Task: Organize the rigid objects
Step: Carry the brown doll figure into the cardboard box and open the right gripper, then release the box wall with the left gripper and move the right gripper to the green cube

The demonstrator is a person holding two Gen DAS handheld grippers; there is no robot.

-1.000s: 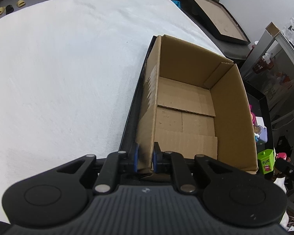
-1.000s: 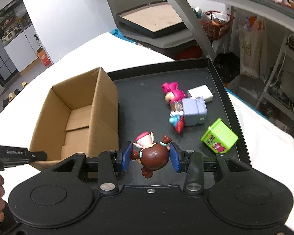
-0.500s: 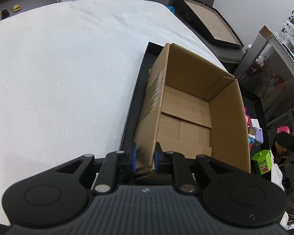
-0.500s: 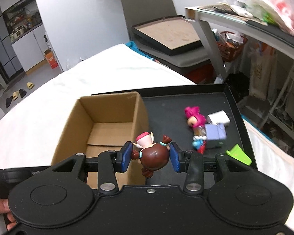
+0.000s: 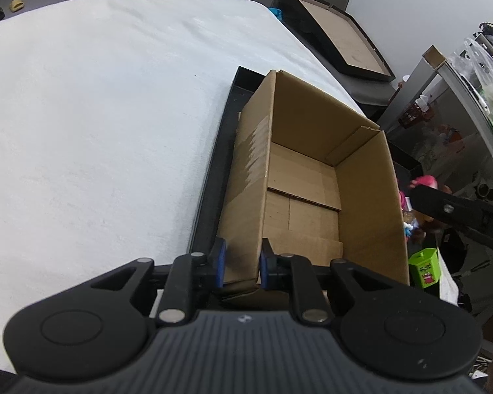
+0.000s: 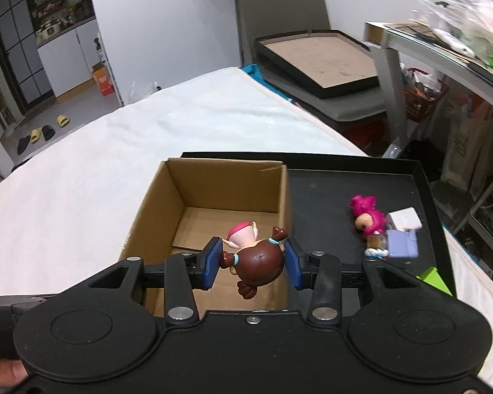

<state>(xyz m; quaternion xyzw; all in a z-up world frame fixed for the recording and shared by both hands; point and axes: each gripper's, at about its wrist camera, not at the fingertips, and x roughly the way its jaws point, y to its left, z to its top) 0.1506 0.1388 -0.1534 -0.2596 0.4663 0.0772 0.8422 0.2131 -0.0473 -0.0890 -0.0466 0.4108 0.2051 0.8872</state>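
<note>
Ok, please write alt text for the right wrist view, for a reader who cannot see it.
The right gripper holds a brown-haired doll figure between its blue fingers, above an open cardboard box. The box stands on a black tray, beside a pink figure and a lilac block.

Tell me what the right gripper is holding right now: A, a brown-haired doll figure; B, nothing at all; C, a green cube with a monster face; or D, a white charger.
A: in the right wrist view the right gripper has its blue pads pressed on either side of the brown-haired doll figure, held above the open cardboard box.
</note>
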